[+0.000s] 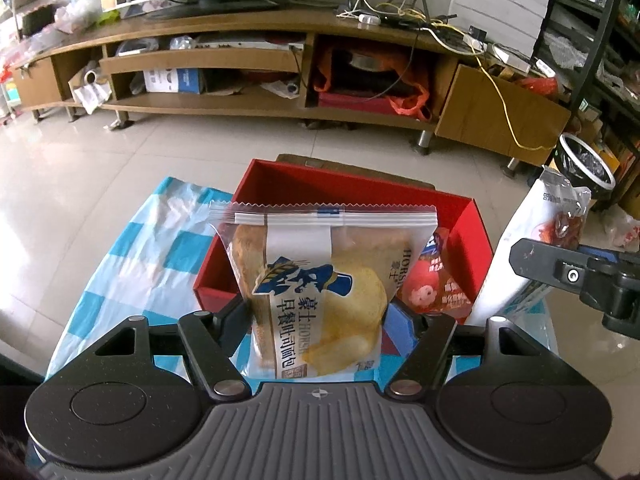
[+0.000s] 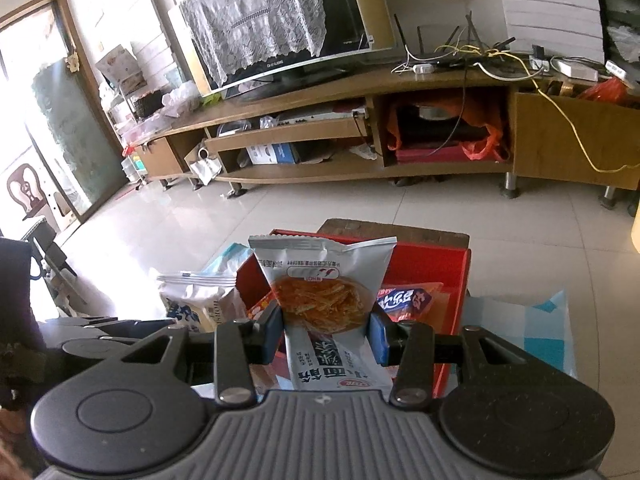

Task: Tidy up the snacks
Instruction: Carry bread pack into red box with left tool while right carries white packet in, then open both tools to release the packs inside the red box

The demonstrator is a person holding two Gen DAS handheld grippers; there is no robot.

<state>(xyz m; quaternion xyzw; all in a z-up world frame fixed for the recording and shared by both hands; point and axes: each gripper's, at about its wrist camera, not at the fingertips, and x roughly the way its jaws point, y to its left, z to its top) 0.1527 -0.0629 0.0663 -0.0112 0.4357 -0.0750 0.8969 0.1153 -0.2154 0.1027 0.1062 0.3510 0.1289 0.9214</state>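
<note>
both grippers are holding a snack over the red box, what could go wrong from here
1. The left gripper and right gripper are close together over the red box, so they may bump when lowering.
2. The bread pack is pinched low and stands tall; it might tip or slip.
3. A red packet already lies inside, so the noodle pack may land on top.

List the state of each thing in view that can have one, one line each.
Left tool: shut on bread pack.
Bread pack: sealed, held upright in front of the box.
Right tool: shut on noodle pack.
Noodle pack: sealed, held upright over the box.
Red box: open, no lid, red snack packet inside.
TV: off, lace cloth draped over it.
</note>
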